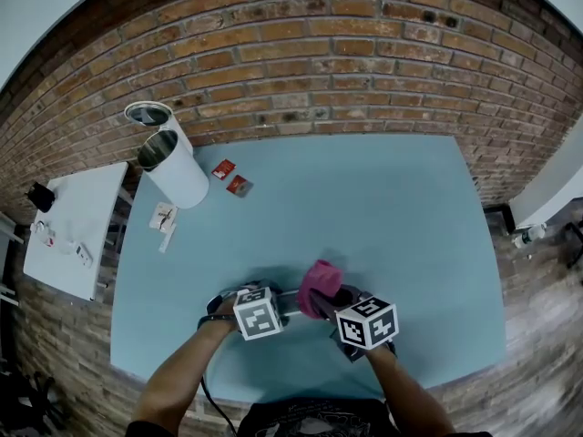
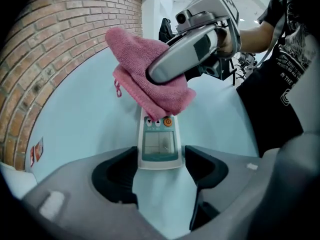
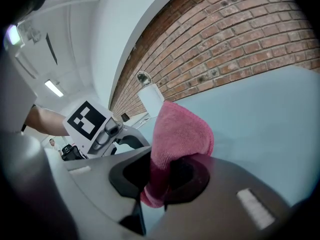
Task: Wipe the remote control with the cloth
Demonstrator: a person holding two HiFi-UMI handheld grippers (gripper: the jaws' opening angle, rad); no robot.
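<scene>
Remote [image 2: 159,145] near end between left gripper [image 2: 161,158] jaws, apart, seemingly not pinching; right gripper [image 3: 161,176] clamps cloth [image 3: 181,131] over remote's far end.

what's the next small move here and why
Probably close the left claw onto the remote control first: its near end sits between open jaws, while the right claw grips the pink cloth lying over its far end, ready to wipe.

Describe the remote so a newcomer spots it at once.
On the blue table by the brick wall, look at the near edge, between the left hand-held gripper and the right hand-held gripper. The remote lies flat there, one end under the pink cloth. It's the only white slab with a grey screen and an orange button.
</scene>
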